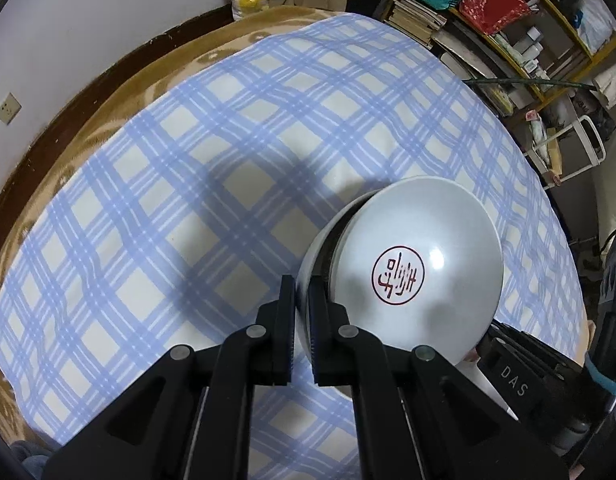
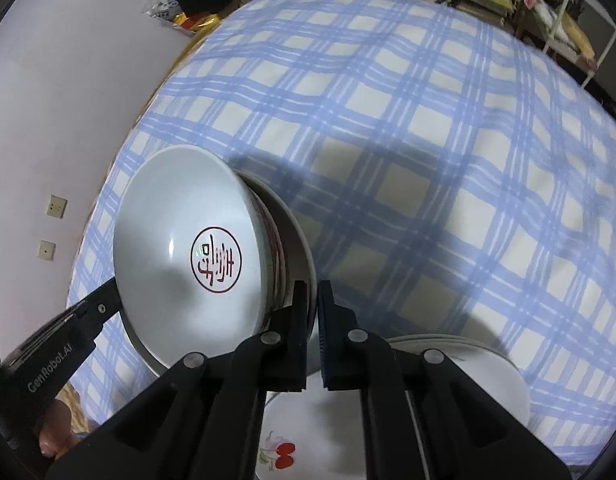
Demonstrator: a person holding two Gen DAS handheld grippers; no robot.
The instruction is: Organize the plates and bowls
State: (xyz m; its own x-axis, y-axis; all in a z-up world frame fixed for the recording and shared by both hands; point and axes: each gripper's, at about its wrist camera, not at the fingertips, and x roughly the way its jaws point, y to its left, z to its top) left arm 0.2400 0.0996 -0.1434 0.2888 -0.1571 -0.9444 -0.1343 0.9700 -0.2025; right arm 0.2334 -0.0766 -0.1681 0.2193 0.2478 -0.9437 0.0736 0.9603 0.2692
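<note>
1. A wall (image 2: 48,100) with two sockets is seen at the far left; a brown blanket (image 1: 108,92) edges the surface on that side.
2. A blue-and-white checked cloth (image 1: 208,140) covers the table, which fills most of both views.
3. The left gripper (image 1: 302,312) is held low at the near edge. Its jaws are pinching the rim of the outer white bowl (image 1: 308,264), one jaw outside the wall and one inside.
4. The bowls are held tilted, openings turned sideways, raised above the cloth to the right of the left gripper.
5. An inner bowl (image 1: 420,248) is nested in the outer one. A red circular seal mark (image 1: 399,274) is printed on its inside bottom.
6. In the right wrist view the same nested bowls (image 2: 180,240) appear at the left, with the left gripper's body reaching their near-left rim.
7. The right gripper (image 2: 314,320) is positioned just right of the bowls. Its jaws are drawn nearly together with a narrow slit between them; whether the outer bowl's rim is caught there cannot be told.
8. A stack of plates (image 2: 488,364) lies on the cloth beneath the right gripper, near edge. A cherry motif (image 2: 282,454) is printed on the top plate.
9. Shelves (image 1: 508,20) with books and boxes stand at the far right, off the table.
</note>
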